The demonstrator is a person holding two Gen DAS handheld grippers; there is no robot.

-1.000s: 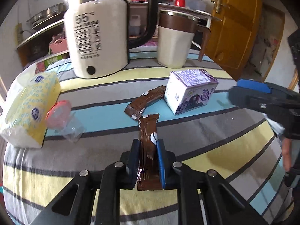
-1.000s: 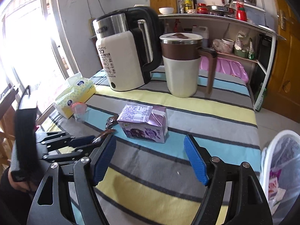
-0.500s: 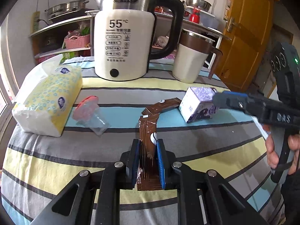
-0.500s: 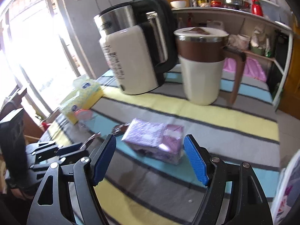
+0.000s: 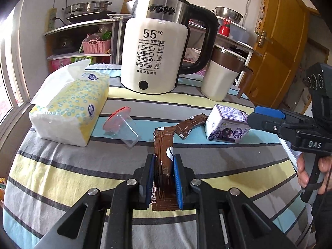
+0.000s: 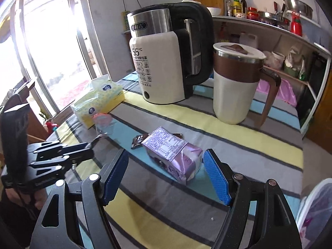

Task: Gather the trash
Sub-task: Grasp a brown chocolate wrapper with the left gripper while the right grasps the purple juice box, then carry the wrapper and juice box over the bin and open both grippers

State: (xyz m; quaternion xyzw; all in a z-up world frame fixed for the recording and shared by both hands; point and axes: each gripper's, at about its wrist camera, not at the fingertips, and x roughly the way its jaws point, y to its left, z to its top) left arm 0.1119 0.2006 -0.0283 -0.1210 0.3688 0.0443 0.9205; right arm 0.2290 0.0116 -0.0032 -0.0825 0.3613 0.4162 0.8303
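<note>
My left gripper (image 5: 164,178) is shut on a brown wrapper (image 5: 163,145) and holds it above the striped tablecloth (image 5: 62,176). A second brown wrapper (image 5: 189,125) lies beside a purple milk carton (image 5: 226,127). My right gripper (image 6: 166,176) is open, and the carton (image 6: 173,152) lies between and just ahead of its blue pads (image 6: 216,181). A clear plastic cup with a pink lid (image 5: 121,124) lies on its side. The right gripper also shows in the left wrist view (image 5: 267,117), and the left gripper shows in the right wrist view (image 6: 91,146).
A white kettle (image 5: 153,56) and a brown-and-white jug (image 5: 222,76) stand at the back of the table. A yellow tissue pack (image 5: 70,105) lies at the left. A white bin with a plastic liner (image 6: 315,211) stands by the table's right edge.
The left gripper has lifted and turned with the wrapper in it. The right gripper has moved in on the purple carton, which now sits between its open fingers.
</note>
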